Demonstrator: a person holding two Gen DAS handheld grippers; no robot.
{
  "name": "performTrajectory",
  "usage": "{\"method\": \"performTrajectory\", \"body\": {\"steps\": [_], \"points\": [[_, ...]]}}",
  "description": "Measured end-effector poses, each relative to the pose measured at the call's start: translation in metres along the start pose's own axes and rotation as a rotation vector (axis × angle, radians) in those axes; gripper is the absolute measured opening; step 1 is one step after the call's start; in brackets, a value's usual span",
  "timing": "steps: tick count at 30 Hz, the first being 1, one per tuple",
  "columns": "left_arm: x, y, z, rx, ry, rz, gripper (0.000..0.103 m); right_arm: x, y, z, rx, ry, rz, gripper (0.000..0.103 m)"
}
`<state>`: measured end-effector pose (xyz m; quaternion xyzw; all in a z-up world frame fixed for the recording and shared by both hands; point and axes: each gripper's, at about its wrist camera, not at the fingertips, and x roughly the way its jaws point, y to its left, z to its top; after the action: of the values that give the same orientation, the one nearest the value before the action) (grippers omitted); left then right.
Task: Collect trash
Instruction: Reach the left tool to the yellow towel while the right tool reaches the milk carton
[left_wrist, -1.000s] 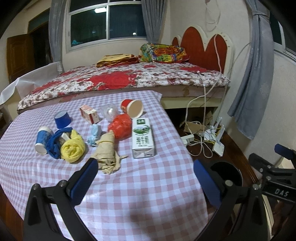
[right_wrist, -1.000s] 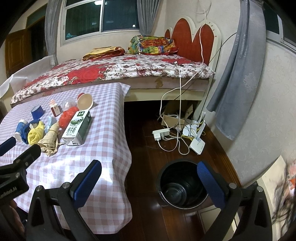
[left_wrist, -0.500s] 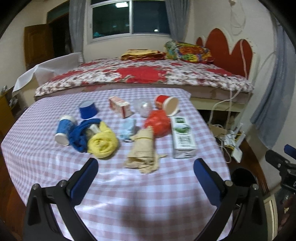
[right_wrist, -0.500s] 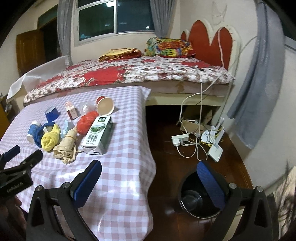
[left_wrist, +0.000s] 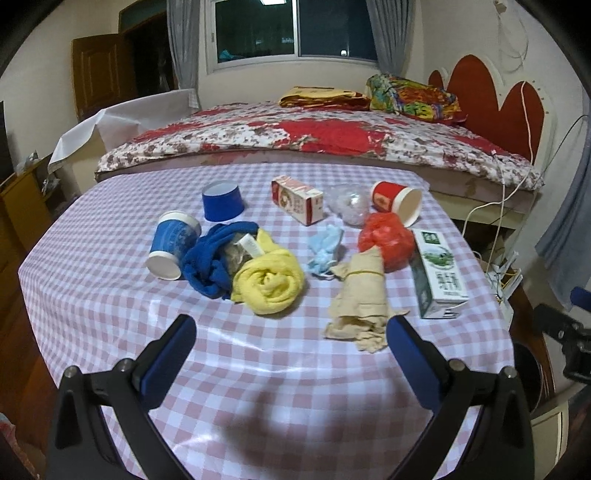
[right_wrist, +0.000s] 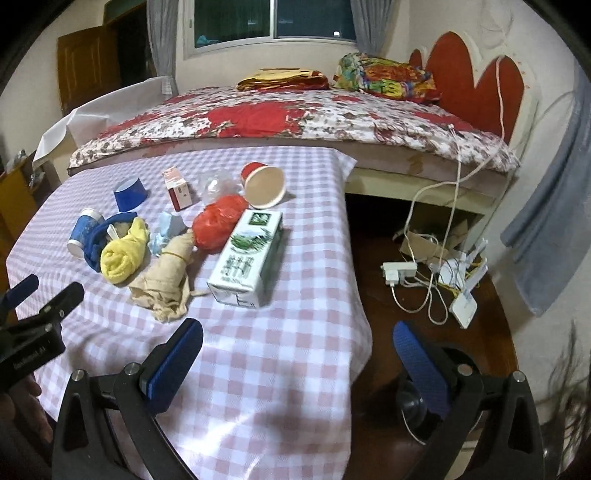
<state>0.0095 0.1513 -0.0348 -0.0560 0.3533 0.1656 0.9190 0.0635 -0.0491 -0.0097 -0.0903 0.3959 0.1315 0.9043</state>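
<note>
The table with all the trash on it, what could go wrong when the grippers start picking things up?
1. The milk carton lies near the table's right edge; a clumsy pinch might push it off.
2. The yellow cloth and blue cloth are tangled together, so grabbing one may drag the other.
3. The red paper cup lies on its side and could roll away.

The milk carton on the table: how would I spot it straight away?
Find the checked tablecloth in front of the bed. At the right end of the clutter, nearest the table's edge, the milk carton lies on its side beside a red plastic bag. It is the largest box, white with a green meadow picture.
</note>
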Motion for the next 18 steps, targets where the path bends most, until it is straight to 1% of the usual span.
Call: {"method": "performTrajectory", "body": {"steps": [4,8,13,16,18], "points": [[0.008,0.007,0.002,-0.012,0.011,-0.004,0.103,0.013,0.012,0.012,-0.015,-0.001,0.024,0.103],[0.019,0.013,0.005,-0.008,0.021,-0.011,0.103,0.026,0.027,0.021,-0.046,-0.007,0.024,0.103],[0.034,0.018,0.008,-0.020,0.030,-0.044,0.103,0.047,0.043,0.029,-0.093,0.002,0.011,0.103],[0.047,0.023,0.007,-0.050,0.061,-0.083,0.103,0.060,0.048,0.032,-0.104,0.012,0.004,0.103],[0.056,0.023,0.008,-0.043,0.073,-0.085,0.103,0.070,0.049,0.034,-0.103,0.029,0.010,0.103]]}}
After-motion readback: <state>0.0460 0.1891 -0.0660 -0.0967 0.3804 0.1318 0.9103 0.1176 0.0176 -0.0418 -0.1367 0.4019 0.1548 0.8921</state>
